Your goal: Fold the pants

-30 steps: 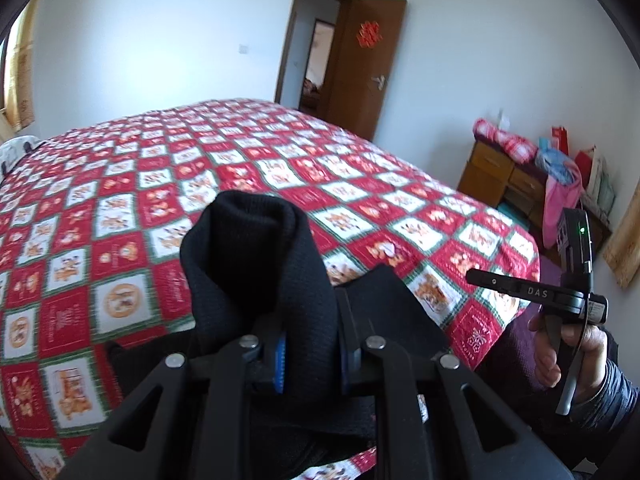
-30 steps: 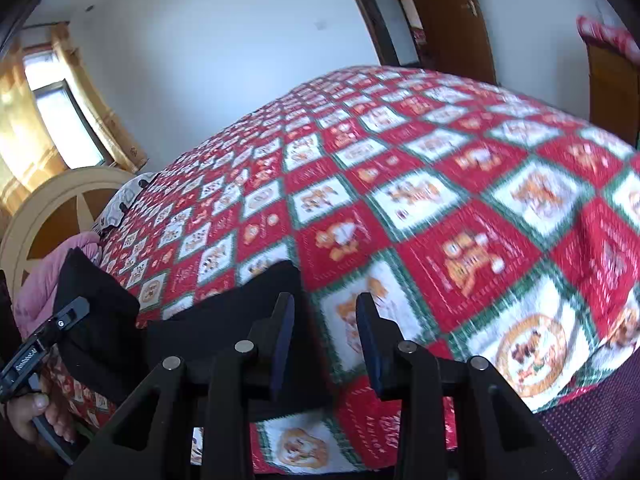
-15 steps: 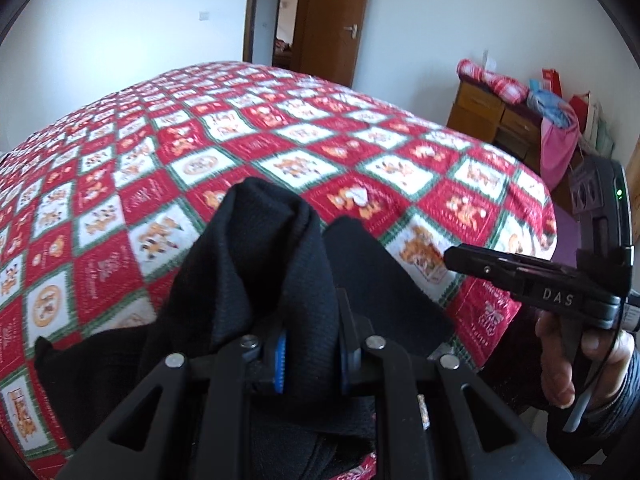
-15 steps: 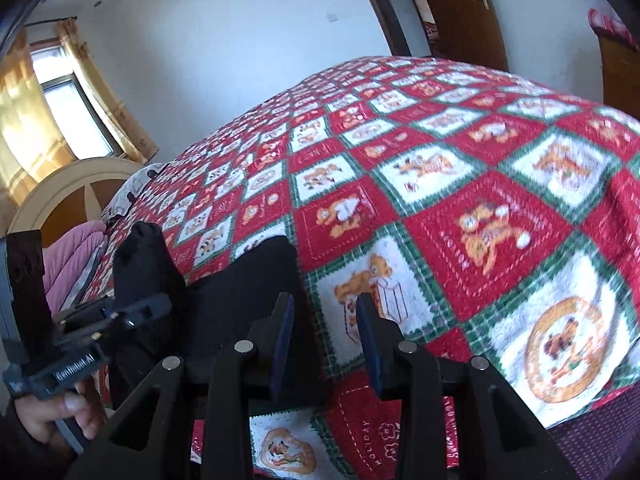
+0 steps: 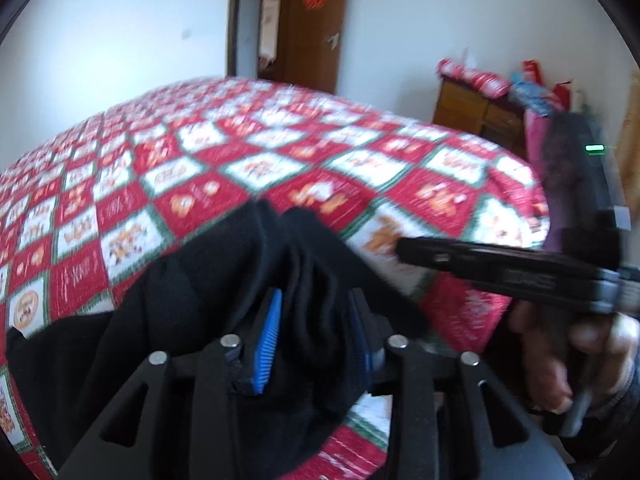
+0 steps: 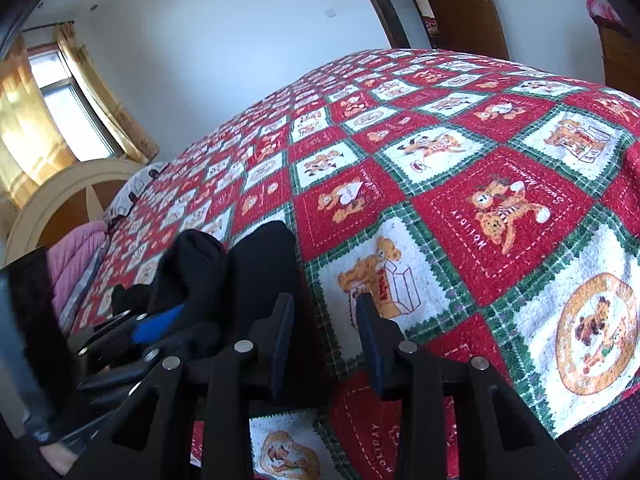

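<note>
The left claw (image 5: 314,332) had just been opening, its blue pads (image 5: 267,344) parted from the black pants (image 5: 224,292) bunched between them, probably letting the fold drop. The right claw (image 6: 326,334) hovered half-open and empty beside the fabric's edge. The pants lay heaped at the near edge of the quilted bed (image 6: 460,152).

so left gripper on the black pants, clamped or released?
Released: left gripper jaws have just opened; black pants sit loosely between the blue pads.

Black pants (image 5: 224,280) on red/white/green checked bear-print bedspread (image 6: 460,184); blue gripper pads (image 5: 267,344).
</note>
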Available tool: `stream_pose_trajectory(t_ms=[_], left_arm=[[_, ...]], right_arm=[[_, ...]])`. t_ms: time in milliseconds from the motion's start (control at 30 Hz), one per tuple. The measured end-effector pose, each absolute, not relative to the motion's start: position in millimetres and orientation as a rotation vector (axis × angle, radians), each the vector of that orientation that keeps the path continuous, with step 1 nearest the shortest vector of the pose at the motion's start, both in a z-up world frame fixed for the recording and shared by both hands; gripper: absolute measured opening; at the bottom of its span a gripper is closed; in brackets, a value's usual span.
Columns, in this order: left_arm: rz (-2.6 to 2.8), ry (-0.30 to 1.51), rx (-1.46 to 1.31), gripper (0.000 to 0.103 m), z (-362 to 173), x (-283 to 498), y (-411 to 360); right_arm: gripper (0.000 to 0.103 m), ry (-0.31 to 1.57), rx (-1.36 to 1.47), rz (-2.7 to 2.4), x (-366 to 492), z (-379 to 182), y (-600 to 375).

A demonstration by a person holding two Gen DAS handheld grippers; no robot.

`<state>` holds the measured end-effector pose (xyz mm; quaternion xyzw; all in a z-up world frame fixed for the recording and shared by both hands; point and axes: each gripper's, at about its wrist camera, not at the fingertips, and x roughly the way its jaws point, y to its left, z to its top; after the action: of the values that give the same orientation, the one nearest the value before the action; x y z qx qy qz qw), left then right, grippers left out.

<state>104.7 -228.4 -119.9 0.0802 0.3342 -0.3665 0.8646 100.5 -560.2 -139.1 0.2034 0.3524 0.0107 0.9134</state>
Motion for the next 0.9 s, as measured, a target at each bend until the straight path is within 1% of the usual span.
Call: stream_pose_trajectory(t_ms=[33, 67, 100, 133, 167, 200, 333, 367, 400, 433, 700, 733, 767, 800, 833, 900], left_arm=[[-0.768, 0.672, 0.175, 0.043, -114, 97, -224], [-0.753, 0.641, 0.184, 0.053, -109, 90, -218], [-0.733, 0.615, 0.19, 0.059, -105, 86, -212], [-0.694, 0.584, 0.194, 0.072, -102, 81, -203], [-0.657, 0.561, 0.192, 0.076, -101, 80, -194], [-0.619, 0.548, 0.184, 0.076, -100, 78, -181], [-0.486, 0.555, 0.153, 0.076, -111, 88, -142], [-0.46, 0.573, 0.136, 0.076, -116, 93, -133], [-0.44, 0.6, 0.11, 0.076, -122, 98, -124], [-0.417, 0.622, 0.08, 0.076, -128, 102, -115], [-0.389, 0.695, 0.024, 0.076, -157, 115, -100], [-0.395, 0.701, 0.02, 0.078, -159, 116, -100], [-0.393, 0.702, 0.017, 0.078, -161, 115, -98], [-0.388, 0.704, 0.012, 0.078, -162, 115, -96], [-0.391, 0.703, 0.006, 0.078, -163, 116, -94], [-0.392, 0.703, -0.003, 0.078, -163, 116, -92]], right_arm=[[0.035, 0.716, 0.428, 0.029, 99, -138, -561], [0.035, 0.707, 0.438, 0.038, 98, -137, -562], [0.035, 0.697, 0.448, 0.05, 98, -136, -562], [0.037, 0.689, 0.458, 0.067, 97, -134, -561], [0.046, 0.685, 0.465, 0.084, 97, -133, -560], [0.053, 0.68, 0.474, 0.107, 96, -132, -558], [0.054, 0.673, 0.459, 0.198, 92, -124, -535], [0.058, 0.673, 0.433, 0.221, 91, -122, -525], [0.064, 0.675, 0.409, 0.234, 90, -121, -517], [0.066, 0.677, 0.386, 0.244, 89, -120, -509], [0.067, 0.696, 0.207, 0.245, 94, -127, -458], [0.067, 0.699, 0.172, 0.21, 94, -129, -455], [0.054, 0.71, 0.166, 0.2, 95, -131, -458], [0.026, 0.731, 0.19, 0.206, 97, -133, -463], [0.017, 0.753, 0.22, 0.204, 99, -136, -470], [0.015, 0.778, 0.263, 0.19, 98, -139, -485]])
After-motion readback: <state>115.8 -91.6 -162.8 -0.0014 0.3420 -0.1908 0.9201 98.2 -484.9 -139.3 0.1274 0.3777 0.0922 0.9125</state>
